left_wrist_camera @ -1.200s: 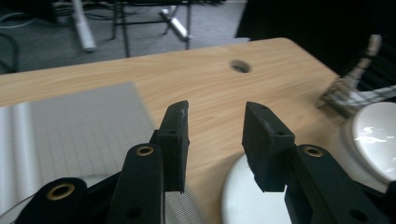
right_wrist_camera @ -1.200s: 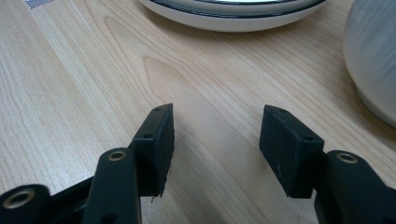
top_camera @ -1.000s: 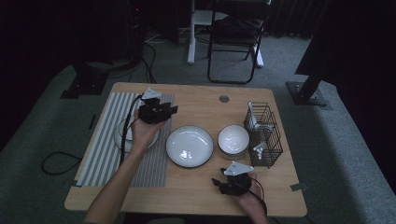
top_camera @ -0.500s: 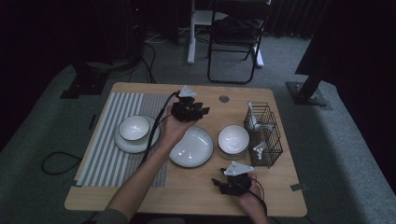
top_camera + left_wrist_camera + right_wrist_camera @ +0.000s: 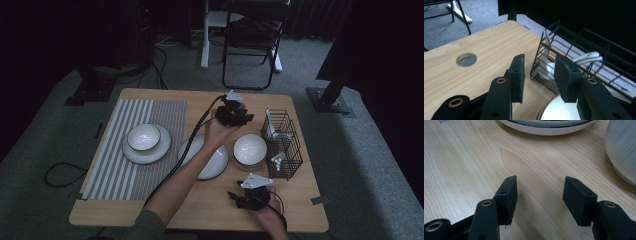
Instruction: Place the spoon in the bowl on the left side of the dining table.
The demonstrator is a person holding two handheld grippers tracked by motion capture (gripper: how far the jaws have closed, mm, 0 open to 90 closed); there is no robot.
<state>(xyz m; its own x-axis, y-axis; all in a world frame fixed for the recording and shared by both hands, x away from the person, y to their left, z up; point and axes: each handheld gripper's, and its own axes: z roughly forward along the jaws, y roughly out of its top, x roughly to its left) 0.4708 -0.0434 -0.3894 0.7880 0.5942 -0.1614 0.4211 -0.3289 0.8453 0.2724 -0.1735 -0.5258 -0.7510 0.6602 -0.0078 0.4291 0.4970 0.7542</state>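
- Left gripper [image 5: 235, 114] hangs over the far middle of the surface [image 5: 165, 200], jaws apart, nothing between them.
- Its target reads as the wire basket [image 5: 284, 145] holding white utensils [image 5: 546, 66]: in the left gripper view the basket's near corner sits just beyond the jaw tips, slightly toward the right jaw.
- Key relation: in the high view the basket lies to the right of the left gripper, near but not touching. The utensils stand tilted, handles up, leaning on the wire wall.
- A white bowl [image 5: 249, 149] sits just under and in front of that gripper, beside the basket; its rim shows at the bottom of the left gripper view.
- Right gripper [image 5: 248, 195] rests low at the near edge, jaws open and empty, pointing at the plate [image 5: 544, 126] and the bowl.
- By distance alone the right gripper is about as near to the basket, but it's parked; I'd judge the left is the one reaching.
- Bowl on plate [image 5: 145, 142] on the striped mat [image 5: 120, 165], well apart to the left.
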